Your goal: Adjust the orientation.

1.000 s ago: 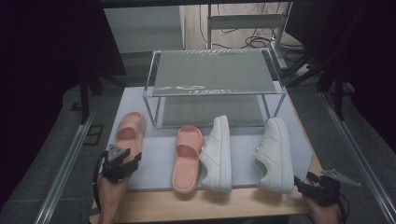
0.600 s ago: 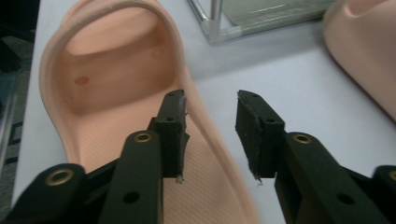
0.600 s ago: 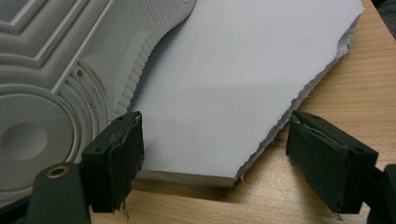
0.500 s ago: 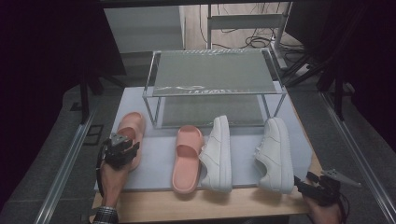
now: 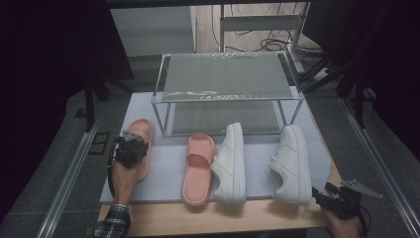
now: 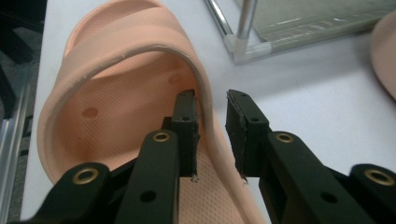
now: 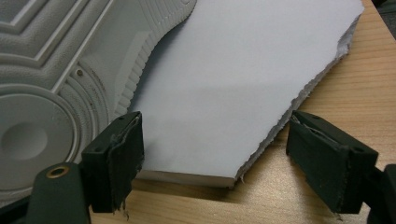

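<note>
Straddling the sidewall of the left pink slipper [image 6: 116, 93] now, my left gripper [image 6: 211, 122] has come forward from the near edge of the white mat [image 5: 163, 163], where it hovered a second ago, and its jaws stand apart with the slipper's right rim between them, one pad inside the foot bed, the other outside; nothing is pinched yet, gap visible on both sides. In the high view the same gripper [image 5: 130, 148] sits over the slipper's heel end [image 5: 141, 130], which lies at the mat's left, toe toward the wire rack [image 5: 225, 82]. Its mate [image 5: 198, 166] rests mid-mat, touching the white sneaker [image 5: 230, 161] beside it; the second sneaker [image 5: 292, 161] lies well apart to the right. My right gripper [image 7: 215, 154] has not moved: jaws wide, parked at the mat's torn near corner [image 7: 261, 154], the sneaker's sole [image 7: 56, 70] just left of it. Judgement: approach finished, closing on the rim comes next, then a lift toward the rack. Risk: the soft rim may fold and slip.
</note>
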The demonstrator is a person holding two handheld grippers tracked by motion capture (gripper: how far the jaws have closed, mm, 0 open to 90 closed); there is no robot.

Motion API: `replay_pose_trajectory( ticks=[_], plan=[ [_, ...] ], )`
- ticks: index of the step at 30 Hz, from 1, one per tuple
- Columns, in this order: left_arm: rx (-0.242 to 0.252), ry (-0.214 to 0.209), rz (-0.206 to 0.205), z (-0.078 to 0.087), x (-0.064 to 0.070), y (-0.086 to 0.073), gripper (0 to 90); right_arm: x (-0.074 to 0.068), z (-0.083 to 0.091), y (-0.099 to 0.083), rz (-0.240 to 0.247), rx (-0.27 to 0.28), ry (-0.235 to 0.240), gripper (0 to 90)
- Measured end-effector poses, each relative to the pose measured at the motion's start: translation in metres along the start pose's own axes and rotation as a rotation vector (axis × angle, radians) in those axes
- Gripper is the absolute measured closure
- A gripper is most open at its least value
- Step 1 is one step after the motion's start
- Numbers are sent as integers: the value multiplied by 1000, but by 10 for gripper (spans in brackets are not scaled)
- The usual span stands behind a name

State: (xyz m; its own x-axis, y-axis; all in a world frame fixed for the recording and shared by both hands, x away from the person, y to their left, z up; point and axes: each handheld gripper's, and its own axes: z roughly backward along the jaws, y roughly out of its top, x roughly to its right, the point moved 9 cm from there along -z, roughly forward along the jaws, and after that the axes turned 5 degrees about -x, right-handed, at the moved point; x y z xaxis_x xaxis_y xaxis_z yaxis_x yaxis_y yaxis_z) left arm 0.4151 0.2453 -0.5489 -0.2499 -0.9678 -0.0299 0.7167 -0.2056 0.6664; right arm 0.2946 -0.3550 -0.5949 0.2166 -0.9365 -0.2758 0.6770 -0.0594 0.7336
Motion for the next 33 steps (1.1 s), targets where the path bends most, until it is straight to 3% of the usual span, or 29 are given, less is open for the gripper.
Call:
replay_pose_trajectory(
  ticks=[9,18,26,33],
  plan=[
    [-18,28,15,-7,-1,5,820,0,0,0,0,0,1,192],
    [-5,40,20,0,-7,1,857,0,0,0,0,0,1,192],
    [8,28,-8,16,-6,-7,858,0,0,0,-1,-1,1,192],
    [26,7,-64,42,1,-21,859,0,0,0,-1,0,1,192]
  ],
)
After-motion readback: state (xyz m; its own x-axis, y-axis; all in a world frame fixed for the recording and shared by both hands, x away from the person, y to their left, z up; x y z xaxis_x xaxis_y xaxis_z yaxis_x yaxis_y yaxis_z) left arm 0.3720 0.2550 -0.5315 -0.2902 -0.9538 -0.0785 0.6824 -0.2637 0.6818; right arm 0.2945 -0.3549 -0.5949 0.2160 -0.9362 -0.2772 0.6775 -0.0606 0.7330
